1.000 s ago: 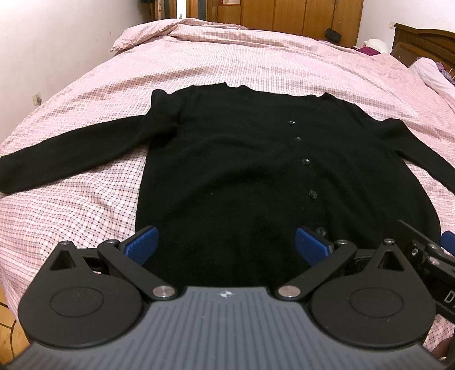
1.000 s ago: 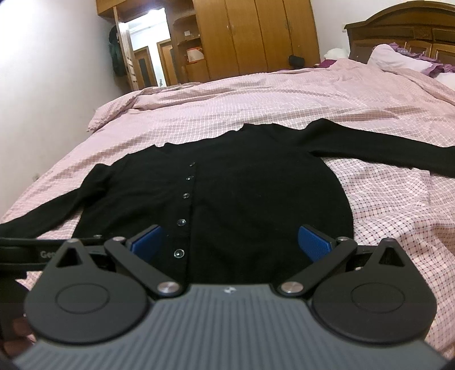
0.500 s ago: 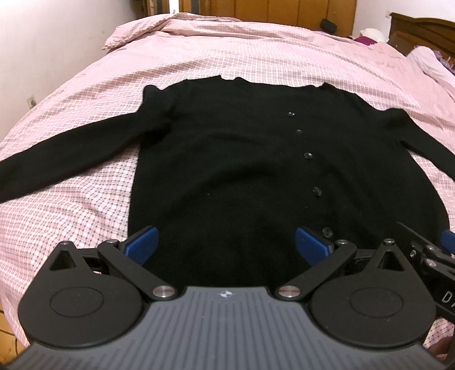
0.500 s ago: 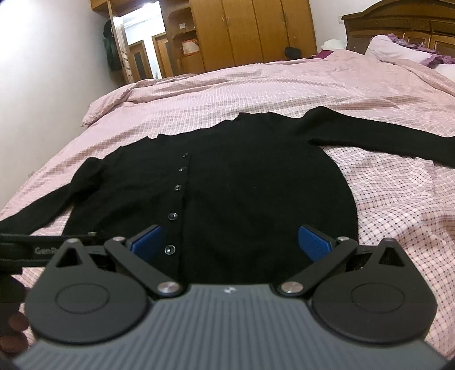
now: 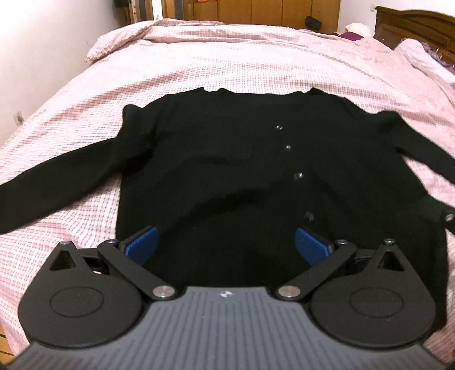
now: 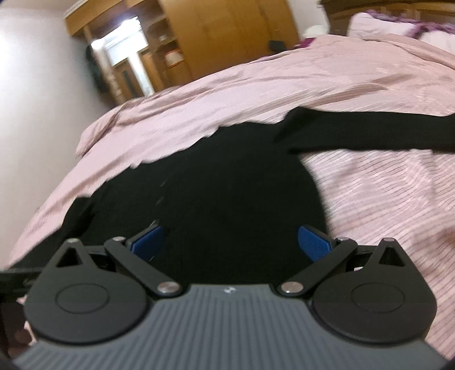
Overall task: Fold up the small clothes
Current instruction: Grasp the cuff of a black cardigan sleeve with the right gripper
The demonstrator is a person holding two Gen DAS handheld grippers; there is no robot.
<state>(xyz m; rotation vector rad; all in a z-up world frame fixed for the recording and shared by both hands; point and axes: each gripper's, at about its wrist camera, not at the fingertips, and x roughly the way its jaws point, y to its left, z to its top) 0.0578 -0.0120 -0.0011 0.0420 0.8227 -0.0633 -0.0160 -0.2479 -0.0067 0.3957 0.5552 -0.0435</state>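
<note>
A black buttoned cardigan (image 5: 221,170) lies flat on the pink checked bedspread (image 5: 227,65), front up, neck away from me, both sleeves spread sideways. My left gripper (image 5: 226,246) hovers over its hem, open, blue pads wide apart with nothing between them. In the right wrist view the cardigan (image 6: 227,199) fills the middle, blurred, with one sleeve (image 6: 369,133) stretched to the right. My right gripper (image 6: 231,243) is open over the hem near the right side. The edge of the right gripper shows at the right of the left wrist view.
The bedspread (image 6: 384,199) extends all around the cardigan. A wooden wardrobe (image 6: 227,37) and a doorway stand behind the bed. A wooden headboard (image 5: 418,25) and pillows lie at the far right. A white wall (image 5: 42,42) runs along the left.
Both grippers have moved forward over the cardigan's hem. The right wrist view has tilted and swung right, now blurred. Both stay open.
</note>
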